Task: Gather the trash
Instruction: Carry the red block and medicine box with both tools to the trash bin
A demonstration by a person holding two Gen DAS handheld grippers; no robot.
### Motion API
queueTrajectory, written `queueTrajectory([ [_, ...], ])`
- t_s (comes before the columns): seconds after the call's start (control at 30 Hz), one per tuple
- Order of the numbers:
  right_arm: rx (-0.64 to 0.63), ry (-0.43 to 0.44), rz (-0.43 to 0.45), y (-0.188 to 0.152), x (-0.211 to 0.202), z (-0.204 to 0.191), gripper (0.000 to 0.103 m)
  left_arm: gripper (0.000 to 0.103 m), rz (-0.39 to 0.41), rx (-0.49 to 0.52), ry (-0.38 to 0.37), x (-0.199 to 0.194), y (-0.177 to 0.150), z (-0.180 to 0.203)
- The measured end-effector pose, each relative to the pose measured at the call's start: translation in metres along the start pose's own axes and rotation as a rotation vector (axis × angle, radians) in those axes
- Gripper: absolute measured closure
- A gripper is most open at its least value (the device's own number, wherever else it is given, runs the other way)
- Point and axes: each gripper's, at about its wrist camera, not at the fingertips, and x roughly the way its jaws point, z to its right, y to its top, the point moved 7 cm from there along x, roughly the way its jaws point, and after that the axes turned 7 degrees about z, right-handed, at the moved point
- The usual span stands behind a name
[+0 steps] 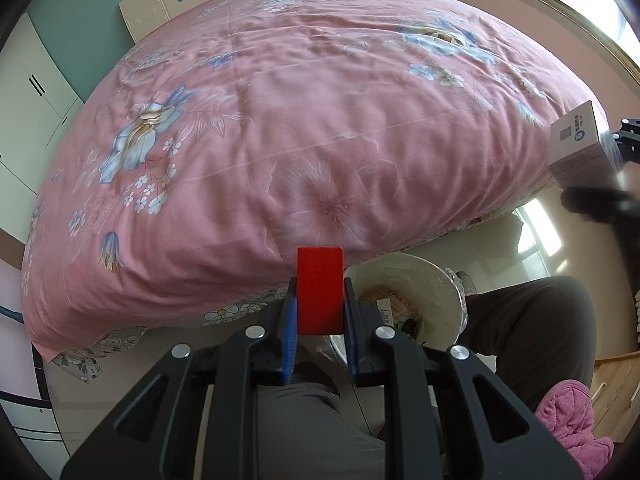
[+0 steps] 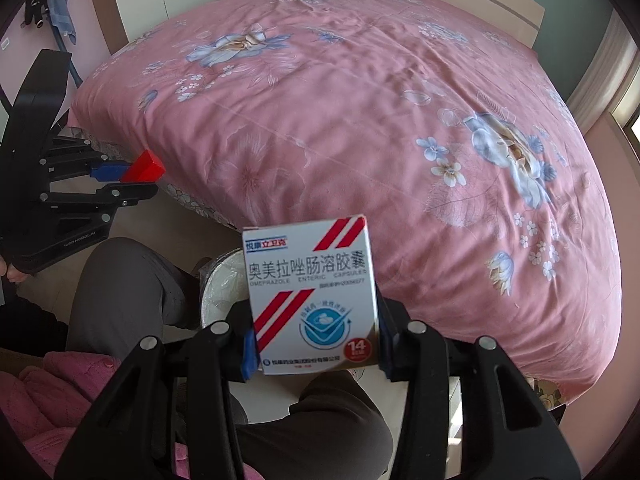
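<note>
trash in hand: one red block (image 1: 320, 291) clamped between the blue pads of the left gripper (image 1: 320, 312); one white medicine box (image 2: 314, 300) pinched at its sides by the right gripper (image 2: 316, 344).
bin: one white lined bin (image 1: 416, 280) on the floor at the foot of the bed, between the person's knees; block just left of its rim, box in front of it.
step: carrying, both pieces poised near the bin, neither dropped yet.
next move: likely bring each piece over the bin's mouth, then part the jaws.
bed: one pink floral bedspread (image 1: 300, 120) behind the bin, no trash visible on it.
</note>
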Motion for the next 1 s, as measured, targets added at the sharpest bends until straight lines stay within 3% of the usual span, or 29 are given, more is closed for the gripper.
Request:
queueTrajectory([
  [1.0,0.176,0.18,-0.292,-0.103,0.156,-0.047,0.058,0.081,-0.324,-0.018,-0.105,0.143,-0.097,0.043],
])
